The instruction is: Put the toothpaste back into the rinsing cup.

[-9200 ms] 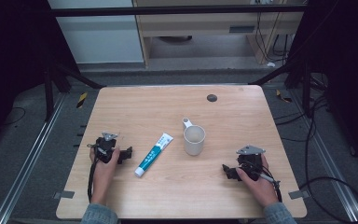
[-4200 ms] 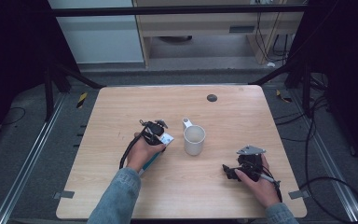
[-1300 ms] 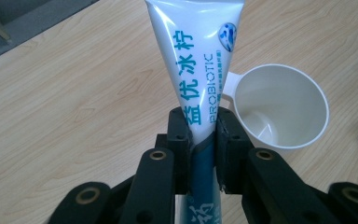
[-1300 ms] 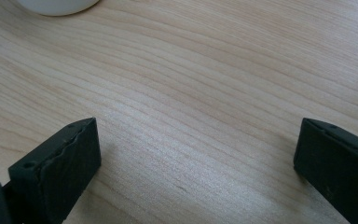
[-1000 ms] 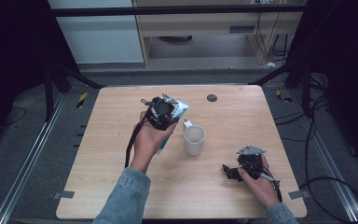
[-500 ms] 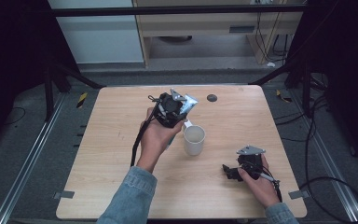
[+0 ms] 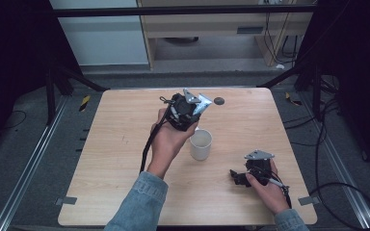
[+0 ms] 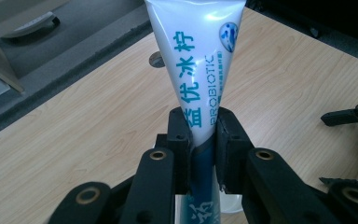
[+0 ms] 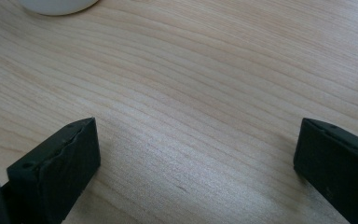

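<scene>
Left gripper view: black left gripper (image 8: pixel 200 140) pinching a white plastic toothpaste tube with teal lettering (image 8: pixel 198 60), held upright above the white ceramic mug (image 7: pixel 201 144). On the light wooden table (image 7: pixel 101 159), right gripper (image 9: pixel 196 163) resting with jaws spread wide.

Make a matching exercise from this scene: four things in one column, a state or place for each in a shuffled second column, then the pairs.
Things:
1. tube
2. mug
3. right gripper
4. left gripper

States:
A. open, low over bare table
B. white, standing on the table
C. raised above the table
D. clamped between two fingers

Pairs: 1-D, 2-B, 3-A, 4-C
</scene>
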A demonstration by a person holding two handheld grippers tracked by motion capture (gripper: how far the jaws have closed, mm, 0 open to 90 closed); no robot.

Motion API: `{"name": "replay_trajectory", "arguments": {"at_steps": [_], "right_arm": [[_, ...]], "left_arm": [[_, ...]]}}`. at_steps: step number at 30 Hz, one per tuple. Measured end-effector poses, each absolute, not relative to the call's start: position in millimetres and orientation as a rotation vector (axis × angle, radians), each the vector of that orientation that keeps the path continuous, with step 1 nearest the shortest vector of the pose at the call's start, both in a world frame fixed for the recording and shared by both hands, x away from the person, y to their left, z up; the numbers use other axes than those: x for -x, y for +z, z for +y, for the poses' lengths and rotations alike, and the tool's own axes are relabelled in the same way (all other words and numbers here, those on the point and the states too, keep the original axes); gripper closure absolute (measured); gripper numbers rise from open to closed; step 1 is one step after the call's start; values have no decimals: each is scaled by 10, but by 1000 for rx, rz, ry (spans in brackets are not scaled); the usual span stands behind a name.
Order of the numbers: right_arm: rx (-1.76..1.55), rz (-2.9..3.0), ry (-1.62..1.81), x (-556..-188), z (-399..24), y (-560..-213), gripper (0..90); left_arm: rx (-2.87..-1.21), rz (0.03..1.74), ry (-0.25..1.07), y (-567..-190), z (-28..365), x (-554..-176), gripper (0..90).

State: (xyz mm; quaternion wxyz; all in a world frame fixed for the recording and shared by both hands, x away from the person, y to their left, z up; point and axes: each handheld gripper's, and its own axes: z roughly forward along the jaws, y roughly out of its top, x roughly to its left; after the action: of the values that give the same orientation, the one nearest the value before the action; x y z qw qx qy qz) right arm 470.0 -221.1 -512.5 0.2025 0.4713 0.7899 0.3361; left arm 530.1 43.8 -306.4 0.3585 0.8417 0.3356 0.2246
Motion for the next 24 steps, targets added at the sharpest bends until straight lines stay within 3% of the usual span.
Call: {"name": "replay_trajectory", "arguments": {"at_steps": [24], "right_arm": [[-1309,2207,932,-4698,-2213,-5128,6]], "left_arm": [[-2084,846,581,-2921,274,-5203,777]]}}
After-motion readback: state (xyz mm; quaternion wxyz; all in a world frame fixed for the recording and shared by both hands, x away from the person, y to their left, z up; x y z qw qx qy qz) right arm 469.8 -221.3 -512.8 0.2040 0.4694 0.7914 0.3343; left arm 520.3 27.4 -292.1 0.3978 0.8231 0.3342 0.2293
